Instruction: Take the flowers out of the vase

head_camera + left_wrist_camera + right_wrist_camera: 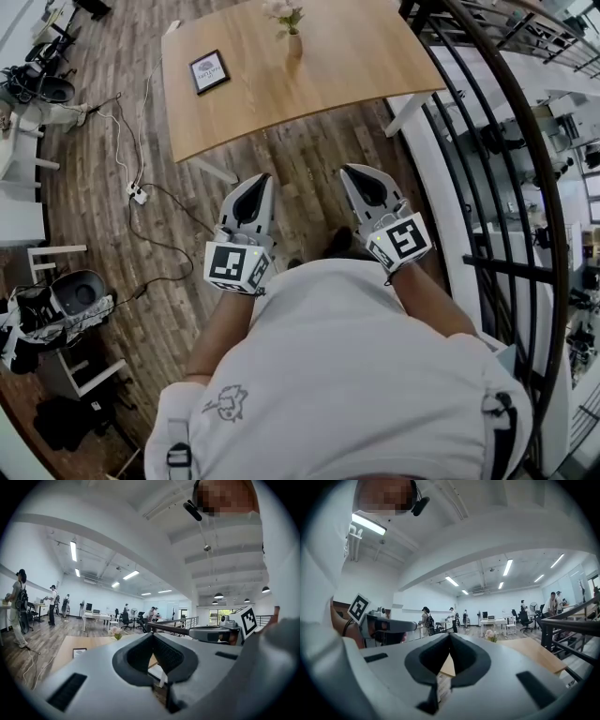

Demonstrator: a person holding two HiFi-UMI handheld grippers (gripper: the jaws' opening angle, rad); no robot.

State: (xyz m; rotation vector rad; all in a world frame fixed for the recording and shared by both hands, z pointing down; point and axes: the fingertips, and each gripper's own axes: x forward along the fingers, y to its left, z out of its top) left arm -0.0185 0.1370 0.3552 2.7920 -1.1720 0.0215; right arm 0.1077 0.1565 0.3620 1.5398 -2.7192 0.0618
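With the left gripper (pixel 265 180) and right gripper (pixel 348 172) near, jaws closed and empty, the flowers (pixel 283 12) stand in the vase (pixel 294 45) on the table's (pixel 356 56) far edge, probably light, soft, crushable, best pinched gently at the stems.

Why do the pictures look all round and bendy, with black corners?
Head view: the wide lens bows the railing into a curve. Left gripper view and right gripper view: each is a fisheye circle, so the corners stay black; the ceiling lights glare white.
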